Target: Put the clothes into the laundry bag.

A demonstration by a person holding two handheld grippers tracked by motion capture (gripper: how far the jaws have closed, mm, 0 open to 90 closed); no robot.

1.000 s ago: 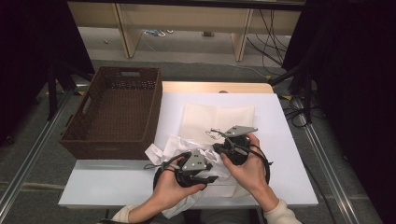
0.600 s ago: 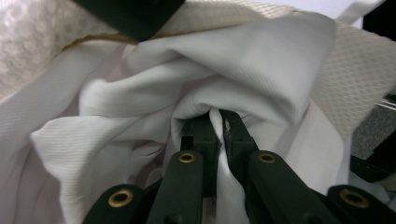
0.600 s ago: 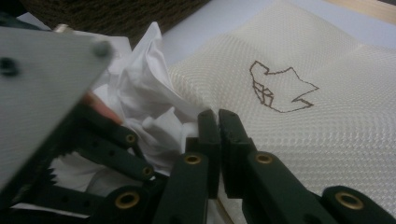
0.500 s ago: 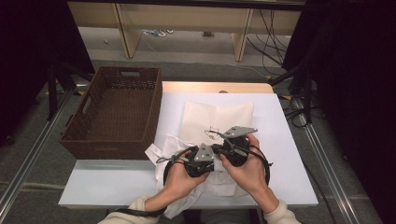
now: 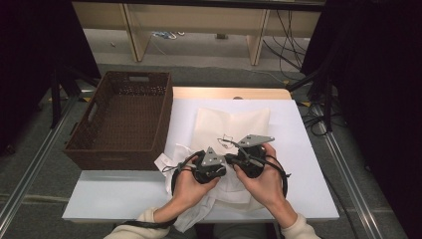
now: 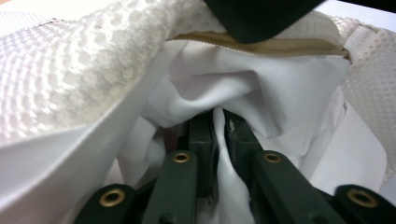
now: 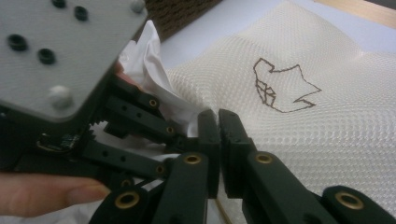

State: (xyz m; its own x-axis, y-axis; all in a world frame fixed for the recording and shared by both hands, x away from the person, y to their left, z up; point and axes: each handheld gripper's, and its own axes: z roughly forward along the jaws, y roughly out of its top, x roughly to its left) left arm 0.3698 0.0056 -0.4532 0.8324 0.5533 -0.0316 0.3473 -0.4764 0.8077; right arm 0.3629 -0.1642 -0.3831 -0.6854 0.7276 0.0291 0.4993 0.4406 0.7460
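Right now the left tool [image 6: 215, 140] pinches a fold of white cloth [image 6: 243, 93] at the mouth of the mesh bag [image 5: 231, 127] on the tabletop [image 5: 303, 164]; its jaws have just eased slightly. The right tool [image 7: 219, 135] is clamped on the bag's edge. If that thin fold slips free, the cloth would probably spill back out.

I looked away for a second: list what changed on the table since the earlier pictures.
The left tool slid right across the white garment to meet the right tool at the mesh bag's opening. Its jaws have just been closing, then easing a little, and now pinch a fold of the garment. The right tool, the bag and the basket stayed put.
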